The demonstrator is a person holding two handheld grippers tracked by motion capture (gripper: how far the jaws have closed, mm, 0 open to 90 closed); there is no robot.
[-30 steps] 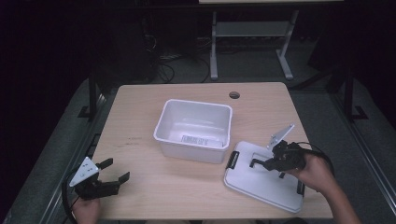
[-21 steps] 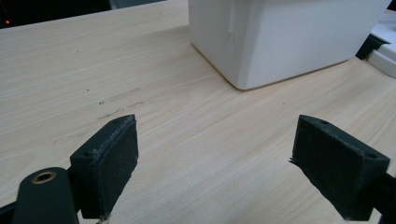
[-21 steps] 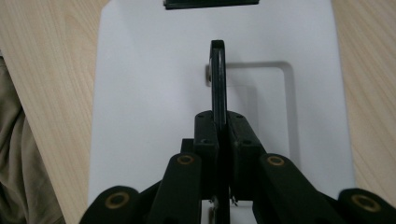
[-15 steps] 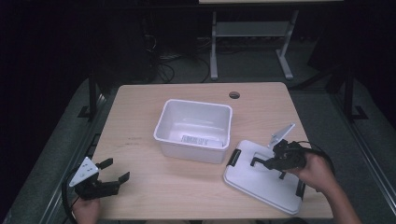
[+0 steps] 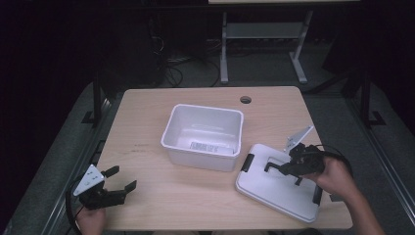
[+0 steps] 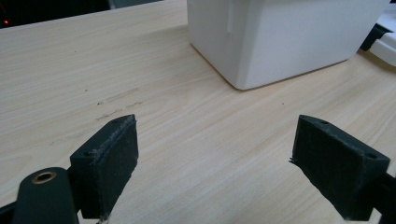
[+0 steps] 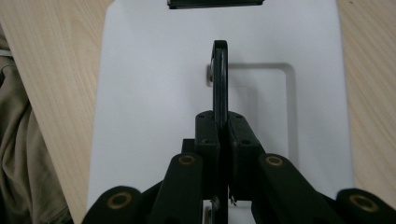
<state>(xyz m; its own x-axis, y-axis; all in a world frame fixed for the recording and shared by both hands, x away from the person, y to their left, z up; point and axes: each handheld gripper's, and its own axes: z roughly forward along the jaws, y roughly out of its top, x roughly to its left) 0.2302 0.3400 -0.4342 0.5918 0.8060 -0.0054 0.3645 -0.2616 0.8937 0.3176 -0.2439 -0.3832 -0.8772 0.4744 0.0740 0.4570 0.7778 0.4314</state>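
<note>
I sit at a light wooden tabletop (image 5: pixel 147 117), seen from above and from a camera on each tool.

My right tool (image 5: pixel 281 167) rests over a white plastic lid (image 5: pixel 274 191) that lies flat near the right front corner of the tabletop, turned at a slant to its edges. The lid has black latch clips, one at its left end (image 5: pixel 247 162) and one at its right. A thin black handle (image 7: pixel 220 81) stands upright on edge from a shallow rectangular recess in the middle of the lid. In the right tool view the two black jaws are pressed together on this handle, with the handle pinched between the pads. My right hand (image 5: pixel 333 177) grips the tool from behind.

A white rectangular bin (image 5: pixel 203 137) stands open in the middle of the tabletop, just left of the lid and apart from it. A printed label shows on its inner floor.

My left tool (image 5: pixel 121 182) lies near the left front corner, well apart from the bin, held in my left hand (image 5: pixel 90 220). Its jaws stand wide apart, with bare wood between them. In the left tool view a corner of the bin rises beyond the jaws.

A small round hole (image 5: pixel 245 100) sits near the far edge of the tabletop.
</note>
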